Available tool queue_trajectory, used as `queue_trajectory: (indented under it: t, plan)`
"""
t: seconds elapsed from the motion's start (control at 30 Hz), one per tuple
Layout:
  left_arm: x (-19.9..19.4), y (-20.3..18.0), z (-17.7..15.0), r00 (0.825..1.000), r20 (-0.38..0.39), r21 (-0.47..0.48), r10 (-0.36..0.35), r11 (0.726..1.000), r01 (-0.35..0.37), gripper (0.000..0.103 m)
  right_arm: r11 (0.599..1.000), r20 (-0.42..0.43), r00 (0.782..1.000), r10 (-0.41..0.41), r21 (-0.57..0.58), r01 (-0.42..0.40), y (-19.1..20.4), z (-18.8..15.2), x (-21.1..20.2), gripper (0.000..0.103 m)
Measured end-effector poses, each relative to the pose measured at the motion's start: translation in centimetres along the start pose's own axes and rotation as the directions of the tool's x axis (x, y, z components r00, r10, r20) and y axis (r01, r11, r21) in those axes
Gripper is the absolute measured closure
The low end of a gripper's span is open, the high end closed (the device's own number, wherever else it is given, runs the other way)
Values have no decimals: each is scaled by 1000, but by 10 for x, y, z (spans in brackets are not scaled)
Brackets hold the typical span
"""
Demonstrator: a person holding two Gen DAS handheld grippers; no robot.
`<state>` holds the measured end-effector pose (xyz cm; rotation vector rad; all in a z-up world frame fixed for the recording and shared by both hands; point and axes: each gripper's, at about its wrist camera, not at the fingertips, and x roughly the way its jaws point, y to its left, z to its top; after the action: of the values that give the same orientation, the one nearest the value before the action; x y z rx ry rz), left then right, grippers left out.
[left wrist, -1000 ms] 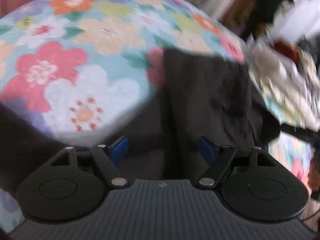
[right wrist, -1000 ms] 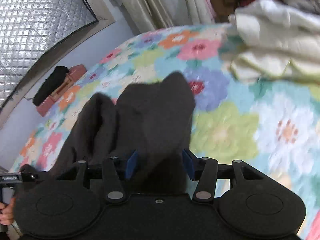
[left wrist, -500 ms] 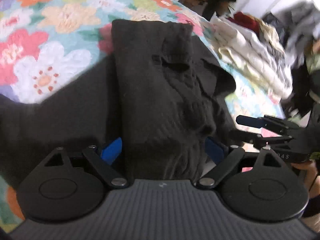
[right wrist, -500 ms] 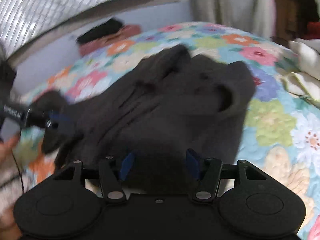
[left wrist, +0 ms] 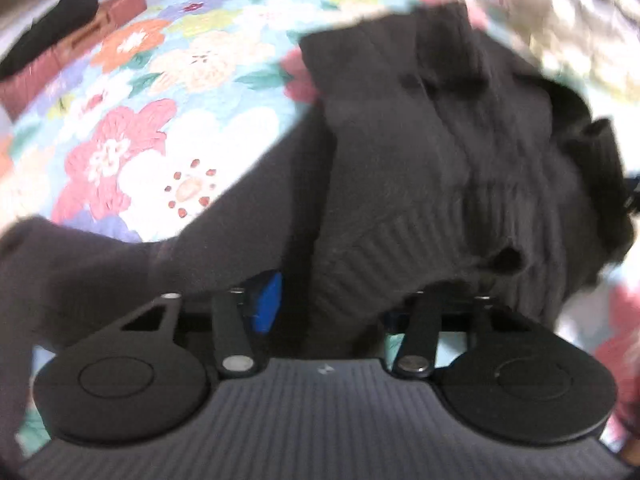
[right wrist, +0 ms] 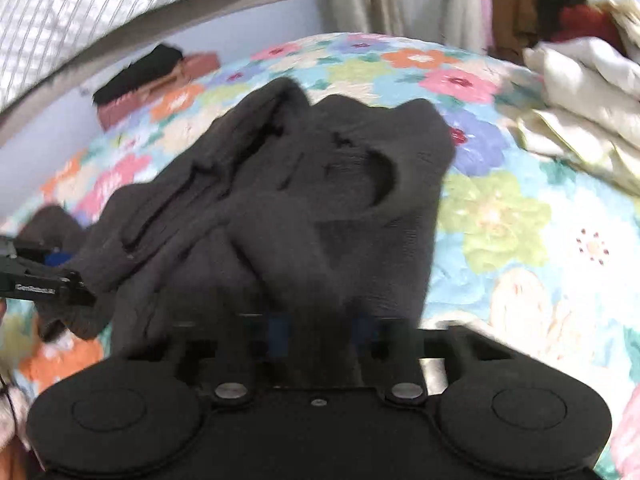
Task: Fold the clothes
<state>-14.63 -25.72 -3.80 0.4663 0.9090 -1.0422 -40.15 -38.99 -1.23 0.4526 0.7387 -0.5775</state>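
dark knit sweater (left wrist: 440, 168) lies bunched on the floral quilt (left wrist: 132, 120). left gripper (left wrist: 328, 304) jaws closing, ribbed hem between them; right gripper (right wrist: 320, 328) jaws closing on a fold, pads blurred so contact is unclear. only the right view shows the cream bedding pile (right wrist: 580, 92) and the quilted panel (right wrist: 100, 12).

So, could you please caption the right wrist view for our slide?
Right tool closing on a dark knit garment on a floral bedspread.
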Motion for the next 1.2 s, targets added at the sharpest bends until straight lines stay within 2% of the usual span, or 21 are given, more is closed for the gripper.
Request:
queue_trajectory:
  t: [0.07,0.1,0.17,0.2,0.23,0.27,0.3,0.33,0.37,0.4,0.43,0.53,0.63,0.77,0.87,0.97,1.03,1.07,1.13,1.17,1.2]
  plan:
    - [-1,2,1,999,25,-15,-32,999,32,56,999,5,999,-50,8,50,-1,0,5,82]
    - [3,2,2,998,22,-28,-57,998,58,50,998,6,998,-56,2,56,0,1,8,81]
    - [12,-1,4,995,14,-42,-99,994,99,44,999,4,999,-45,9,45,3,4,18,69]
    - [17,-4,5,994,9,-41,-112,993,112,44,999,0,999,-43,12,43,4,6,24,57]
    - [22,-8,6,996,0,-19,-93,996,93,45,999,-1,999,-47,-7,47,5,8,29,56]
    - [26,-12,7,998,-10,7,-68,998,68,55,998,-2,999,-51,-25,50,7,10,34,56]
    - [28,-12,8,999,-15,8,-52,999,52,63,998,-4,999,-54,-43,54,8,12,39,69]
    - [29,-12,10,999,-18,4,-36,999,36,67,996,-4,998,-58,-61,58,10,15,44,87]
    - [27,-7,12,999,-8,-24,-41,999,41,79,994,-1,998,-67,-81,67,11,17,46,87]
    - [23,0,16,999,6,-50,-46,998,46,85,989,27,995,-98,-109,100,13,19,39,88]
    - [17,7,19,999,30,-72,-40,996,42,87,981,55,990,-128,-136,134,16,22,32,88]
    - [-2,28,33,990,121,-87,67,995,-57,90,961,149,968,-201,-163,224,8,35,-2,89]
    - [-14,62,51,974,182,-141,134,984,-109,91,942,208,936,-285,-118,313,-17,46,-37,91]
    - [-30,113,72,934,245,-261,261,945,-196,91,911,231,889,-395,-27,411,-56,51,-78,92]
    - [-37,154,77,925,274,-390,263,910,-143,92,904,224,878,-423,42,425,-72,42,-98,92]
    - [-42,183,76,903,300,-465,306,874,-141,92,866,231,838,-495,58,496,-74,31,-105,92]
    - [-49,198,78,890,329,-519,314,848,-108,92,853,223,824,-520,82,516,-74,22,-110,92]
    - [-55,206,76,881,349,-552,318,830,-80,92,834,206,810,-549,74,546,-74,21,-108,93]
    - [-56,215,78,869,364,-576,336,814,-73,92,798,170,782,-600,57,600,-74,18,-104,94]
    - [-56,219,79,863,370,-586,345,807,-72,92,799,125,790,-600,48,599,-79,18,-96,94]
    - [-50,219,82,869,354,-576,347,812,-89,92,802,80,798,-597,39,596,-84,18,-88,94]
